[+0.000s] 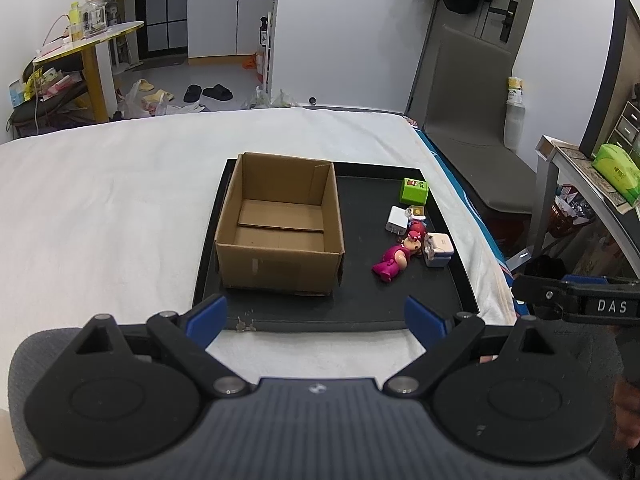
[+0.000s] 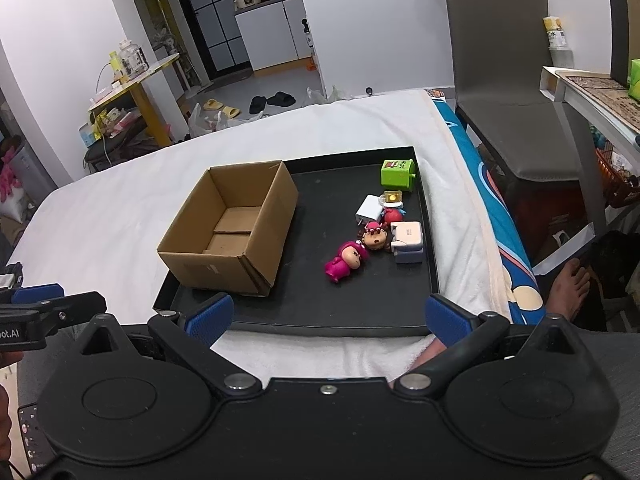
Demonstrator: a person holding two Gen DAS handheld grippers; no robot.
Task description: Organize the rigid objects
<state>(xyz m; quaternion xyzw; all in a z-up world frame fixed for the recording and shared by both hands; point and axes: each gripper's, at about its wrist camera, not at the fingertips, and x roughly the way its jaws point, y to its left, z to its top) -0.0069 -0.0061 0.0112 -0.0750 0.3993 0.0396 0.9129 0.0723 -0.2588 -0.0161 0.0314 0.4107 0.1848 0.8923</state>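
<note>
The cardboard box (image 1: 280, 224) sits on the left of the black tray (image 1: 360, 304), the toys (image 2: 360, 250) clustered on its right. The left gripper (image 1: 316, 318) and the right gripper (image 2: 330, 318) are both spread wide, holding nothing, with everything well ahead of their jaws.

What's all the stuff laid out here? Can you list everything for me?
cardboard box: 1, brown, open and empty, left part of tray
tray: 1, black, on white-covered bed
pink figurine: 1, magenta, lying right of box
brown-faced figurine: 1, beside pink one
white charger: 1, behind figurines
white and grey block: 1, near tray's right edge
green cube: 1, tray's far right corner
chair: 1, grey, beside bed
left gripper: jaws open
right gripper: jaws open
</note>
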